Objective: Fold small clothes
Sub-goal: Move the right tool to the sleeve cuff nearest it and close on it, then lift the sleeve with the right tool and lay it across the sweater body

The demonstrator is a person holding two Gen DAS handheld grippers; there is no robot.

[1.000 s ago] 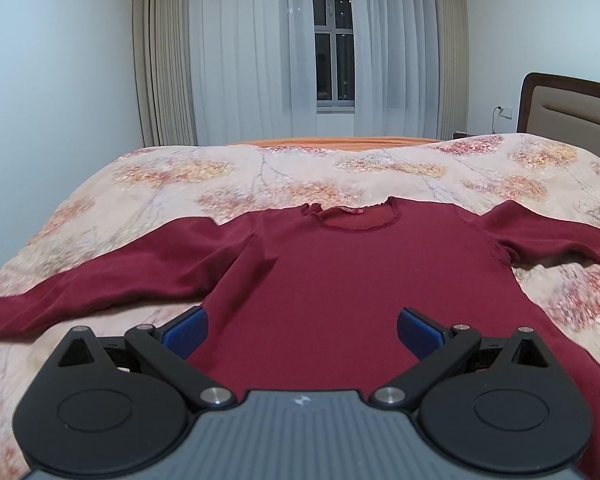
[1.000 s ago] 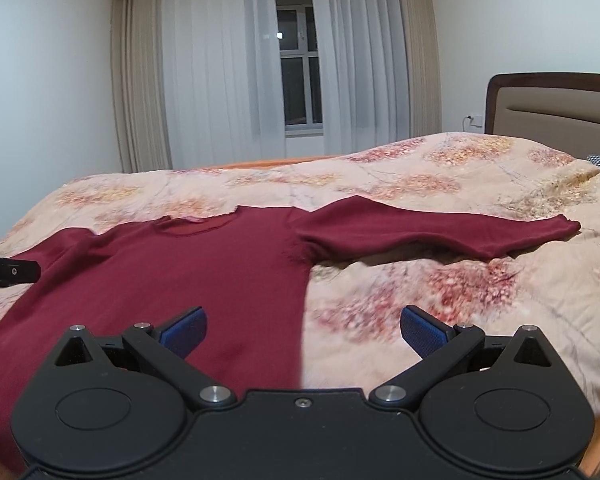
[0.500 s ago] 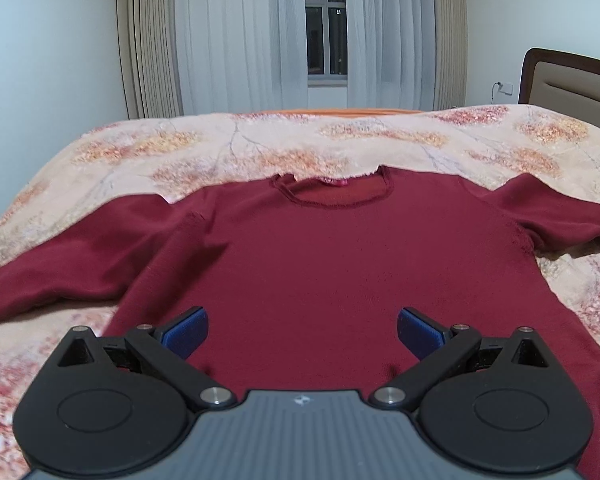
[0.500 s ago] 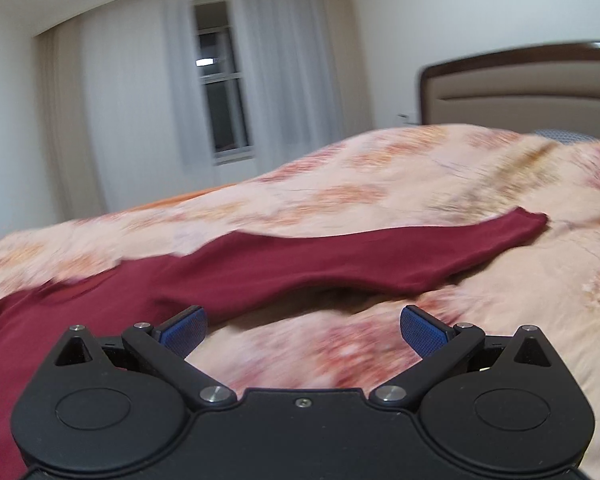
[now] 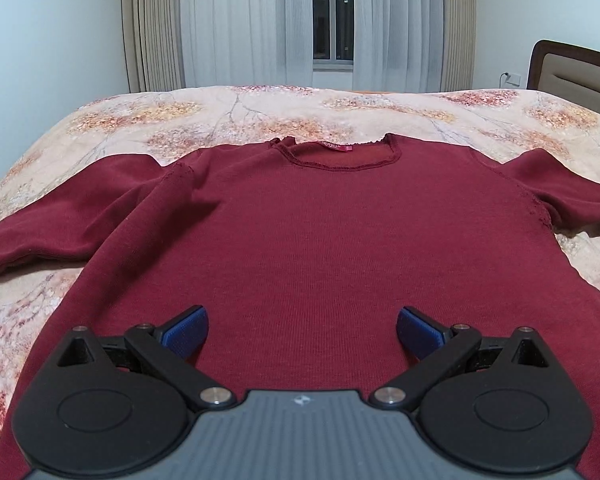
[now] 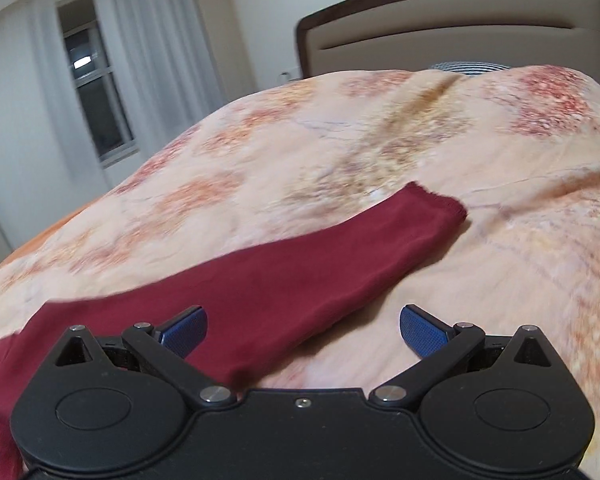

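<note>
Where the left wrist camera looks, a dark red top [image 5: 320,240] lies flat on the floral bedspread [image 5: 260,116], neckline toward the window [image 5: 334,20], both sleeves spread outward. The left gripper [image 5: 302,330] hangs over the lower body of the top, its 2 blue pads spread wide, holding nothing. In the right wrist view, blurred, the right gripper [image 6: 303,330] is likewise wide and empty above 1 sleeve [image 6: 320,264], which stretches toward the headboard [image 6: 460,28].

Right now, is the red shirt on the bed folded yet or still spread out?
Spread out, not folded. The red shirt lies flat on the bedspread, neckline visible, both sleeves stretched sideways; the right sleeve lies straight.
</note>
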